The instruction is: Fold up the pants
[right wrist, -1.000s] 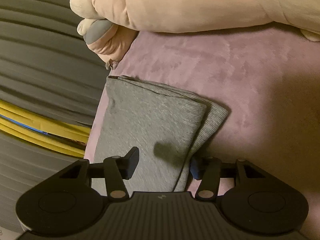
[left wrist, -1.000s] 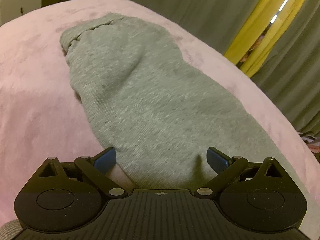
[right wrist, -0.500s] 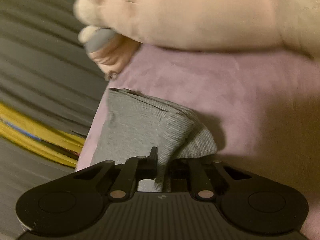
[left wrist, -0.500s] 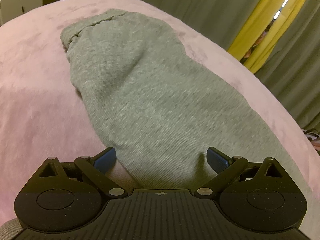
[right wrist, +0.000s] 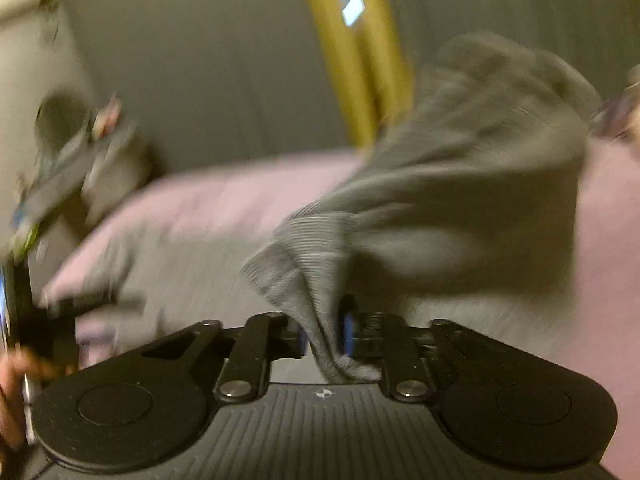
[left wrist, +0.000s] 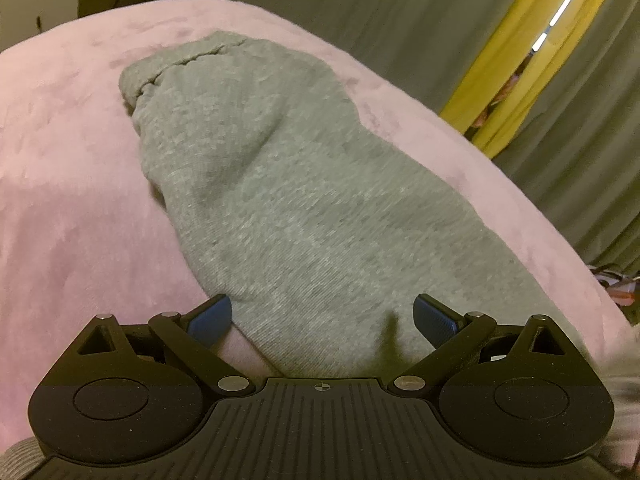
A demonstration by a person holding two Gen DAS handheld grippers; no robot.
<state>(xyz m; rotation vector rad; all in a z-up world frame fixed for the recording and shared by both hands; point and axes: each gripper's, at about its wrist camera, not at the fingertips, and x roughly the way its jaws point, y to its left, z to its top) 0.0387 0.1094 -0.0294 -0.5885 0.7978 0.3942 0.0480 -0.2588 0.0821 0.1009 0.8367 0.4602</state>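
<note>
The grey pants (left wrist: 288,184) lie lengthwise on a pink bed (left wrist: 60,200), waistband at the far end. My left gripper (left wrist: 322,318) is open and hovers over the near part of the pants, its blue pads on either side of the cloth. My right gripper (right wrist: 325,336) is shut on the ribbed cuff end of the pants (right wrist: 308,248) and holds it lifted above the bed, with the leg cloth (right wrist: 480,152) trailing up and to the right. The right wrist view is blurred by motion.
Grey curtains (left wrist: 400,20) with a yellow curtain strip (left wrist: 520,52) hang beyond the bed. A cabinet (left wrist: 36,4) stands at the far left. The bed's edge curves away on the right. In the right wrist view, the other gripper and a hand show blurred at the left edge (right wrist: 24,320).
My right gripper closed on the cuff end, lifted it off the bed and swung round, so its view now faces the curtains. My left gripper stayed open and shifted only slightly.
</note>
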